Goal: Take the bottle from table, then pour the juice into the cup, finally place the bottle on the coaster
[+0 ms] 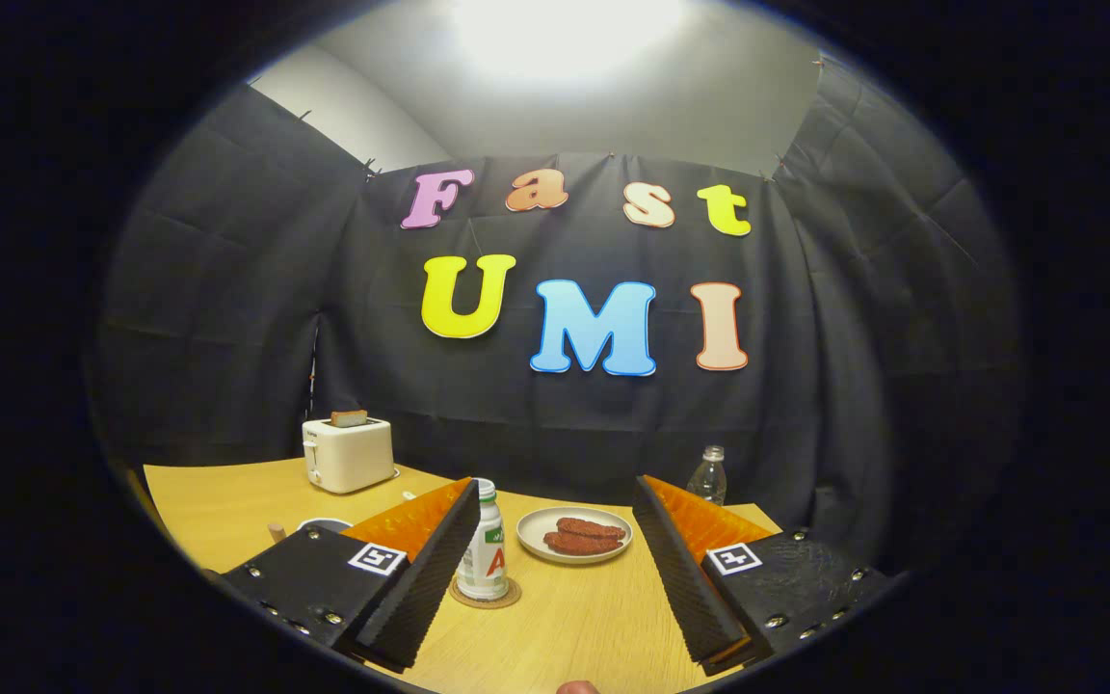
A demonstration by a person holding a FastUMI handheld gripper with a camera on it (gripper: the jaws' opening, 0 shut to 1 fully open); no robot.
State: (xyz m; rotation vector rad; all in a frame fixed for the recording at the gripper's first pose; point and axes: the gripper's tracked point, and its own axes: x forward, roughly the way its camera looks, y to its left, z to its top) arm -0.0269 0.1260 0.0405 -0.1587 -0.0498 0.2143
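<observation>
A small white juice bottle (484,549) with a green cap stands upright on a round cork coaster (486,595) on the wooden table (574,617). It is just ahead of the left finger, partly hidden behind it. My gripper (555,506) is open, fingers spread wide, with nothing between them. A dark cup (324,525) shows its rim just beyond the left finger, mostly hidden by it.
A white toaster (348,453) with a slice of bread stands at the table's far left. A white plate (574,533) with brown sausages lies beyond the fingers, in the middle. A clear water bottle (707,477) stands behind the right finger by the wall.
</observation>
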